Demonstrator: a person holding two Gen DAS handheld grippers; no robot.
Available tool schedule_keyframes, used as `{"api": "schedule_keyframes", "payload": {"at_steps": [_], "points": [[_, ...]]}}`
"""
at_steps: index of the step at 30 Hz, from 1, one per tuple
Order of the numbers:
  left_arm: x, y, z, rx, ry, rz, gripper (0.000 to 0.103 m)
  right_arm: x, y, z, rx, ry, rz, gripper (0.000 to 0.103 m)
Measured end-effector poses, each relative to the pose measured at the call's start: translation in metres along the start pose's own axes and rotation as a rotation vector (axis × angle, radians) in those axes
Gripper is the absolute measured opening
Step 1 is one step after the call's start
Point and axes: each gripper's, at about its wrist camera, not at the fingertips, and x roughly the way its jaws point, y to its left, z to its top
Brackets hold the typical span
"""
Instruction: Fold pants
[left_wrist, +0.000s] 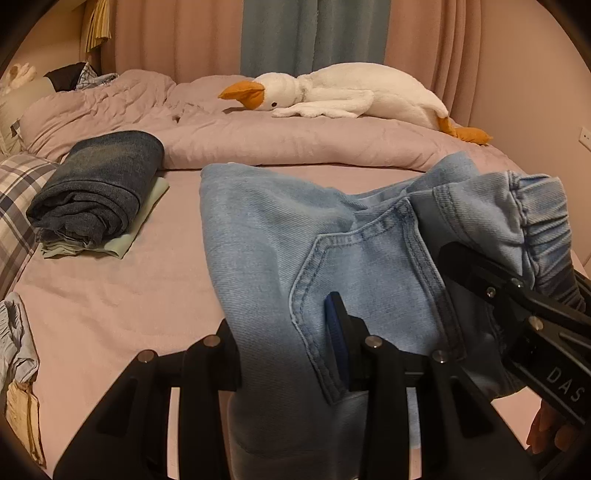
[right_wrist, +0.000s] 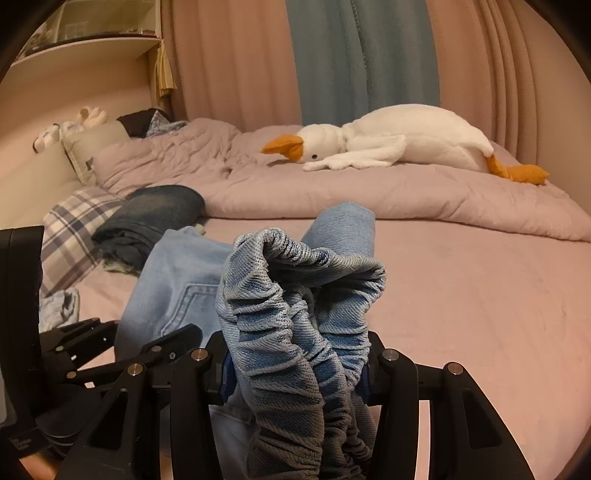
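Note:
Light blue denim pants (left_wrist: 280, 229) hang lifted over the pink bed sheet (left_wrist: 110, 295), with a back pocket seam facing the left wrist camera. My left gripper (left_wrist: 284, 339) is shut on the denim beside that pocket, and the cloth drapes over its fingers. My right gripper (right_wrist: 295, 362) is shut on the bunched elastic waistband (right_wrist: 295, 295), which fills the gap between its pads. The right gripper (left_wrist: 480, 273) also shows at the right of the left wrist view, clamped on the waistband. At the lower left of the right wrist view, the left gripper (right_wrist: 147, 347) holds the same pants.
A folded stack with dark jeans (left_wrist: 99, 188) on top lies at the left, next to a plaid pillow (left_wrist: 18, 206). A white plush goose (left_wrist: 351, 92) rests on the rolled duvet (left_wrist: 295, 140) at the back. Crumpled clothes (left_wrist: 18, 339) lie at the left edge. Curtains hang behind the bed.

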Motion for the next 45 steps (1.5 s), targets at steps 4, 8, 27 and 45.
{"api": "schedule_keyframes", "payload": {"at_steps": [4, 8, 27, 45], "points": [[0.012, 0.0, 0.001, 0.003, 0.019, 0.007, 0.037, 0.012, -0.001, 0.0, 0.006, 0.023, 0.0, 0.05], [0.025, -0.001, -0.001, 0.0, 0.041, 0.01, 0.037, 0.023, -0.002, 0.001, 0.009, 0.047, -0.009, 0.05], [0.062, 0.003, -0.015, 0.016, 0.157, 0.028, 0.039, 0.071, -0.014, -0.005, 0.005, 0.232, -0.026, 0.052], [0.071, 0.01, -0.015, 0.019, 0.179, 0.05, 0.059, 0.091, -0.035, -0.014, 0.081, 0.315, -0.026, 0.065]]}}
